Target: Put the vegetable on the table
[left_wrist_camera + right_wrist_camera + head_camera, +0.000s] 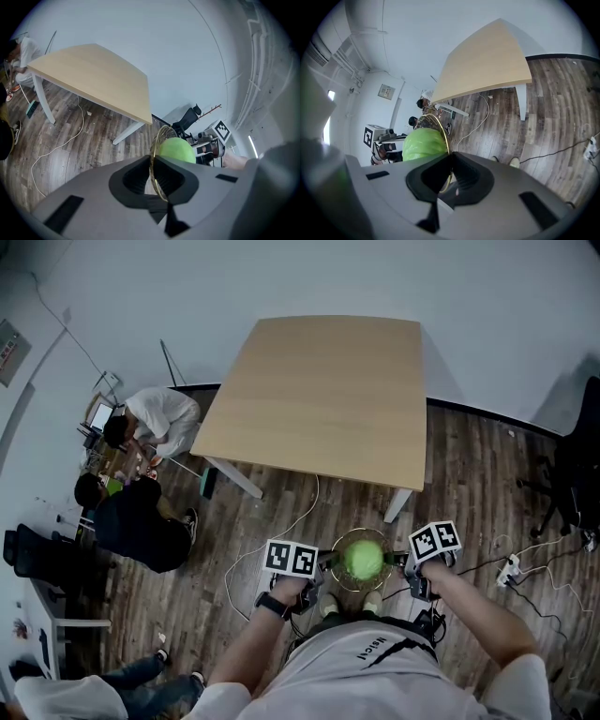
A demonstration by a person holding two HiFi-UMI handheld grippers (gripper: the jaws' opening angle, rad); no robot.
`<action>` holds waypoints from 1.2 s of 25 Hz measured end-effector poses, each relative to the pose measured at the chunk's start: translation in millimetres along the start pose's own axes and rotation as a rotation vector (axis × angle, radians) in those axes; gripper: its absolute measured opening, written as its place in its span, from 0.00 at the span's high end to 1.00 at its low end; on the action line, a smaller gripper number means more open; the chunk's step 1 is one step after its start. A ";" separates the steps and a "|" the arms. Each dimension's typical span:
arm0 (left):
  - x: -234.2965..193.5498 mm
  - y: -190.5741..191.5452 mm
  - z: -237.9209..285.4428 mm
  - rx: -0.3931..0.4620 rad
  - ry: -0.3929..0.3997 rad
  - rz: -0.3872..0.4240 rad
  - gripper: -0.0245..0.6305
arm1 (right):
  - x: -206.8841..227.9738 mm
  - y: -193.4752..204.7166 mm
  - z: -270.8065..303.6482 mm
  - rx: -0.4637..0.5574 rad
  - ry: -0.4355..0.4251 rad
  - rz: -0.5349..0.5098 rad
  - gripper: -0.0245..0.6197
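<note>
A round green vegetable lies in a gold wire basket that I hold in the air above the wooden floor, in front of the table. My left gripper is shut on the basket's left rim, and my right gripper is shut on its right rim. In the left gripper view the wire rim runs between the jaws of the left gripper, with the vegetable just beyond. The right gripper view shows the rim pinched by the right gripper beside the vegetable.
The light wooden table top is bare and stands on white legs. Cables and a power strip lie on the floor. Two people sit at the left, and a black office chair stands at the right.
</note>
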State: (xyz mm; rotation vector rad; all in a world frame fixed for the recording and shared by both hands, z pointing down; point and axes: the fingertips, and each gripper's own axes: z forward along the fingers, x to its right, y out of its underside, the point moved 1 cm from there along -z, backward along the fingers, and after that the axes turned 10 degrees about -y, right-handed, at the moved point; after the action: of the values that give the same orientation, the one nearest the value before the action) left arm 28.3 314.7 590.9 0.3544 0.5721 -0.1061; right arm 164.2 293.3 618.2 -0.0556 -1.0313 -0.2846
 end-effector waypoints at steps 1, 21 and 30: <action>0.6 -0.5 1.0 0.000 0.000 0.000 0.90 | 0.8 -0.5 -0.9 0.001 -0.001 0.001 0.92; 16.2 -50.3 9.5 0.046 -0.038 0.019 0.91 | 1.1 -52.4 -25.0 -0.010 0.002 -0.051 0.92; -8.4 -100.8 20.1 0.034 -0.012 0.039 0.91 | 1.9 -102.6 -12.3 0.030 0.031 -0.027 0.92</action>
State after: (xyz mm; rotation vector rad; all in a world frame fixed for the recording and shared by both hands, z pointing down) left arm 11.8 213.4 581.1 0.3977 0.5522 -0.0807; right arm 148.8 192.1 604.5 -0.0104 -1.0056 -0.2940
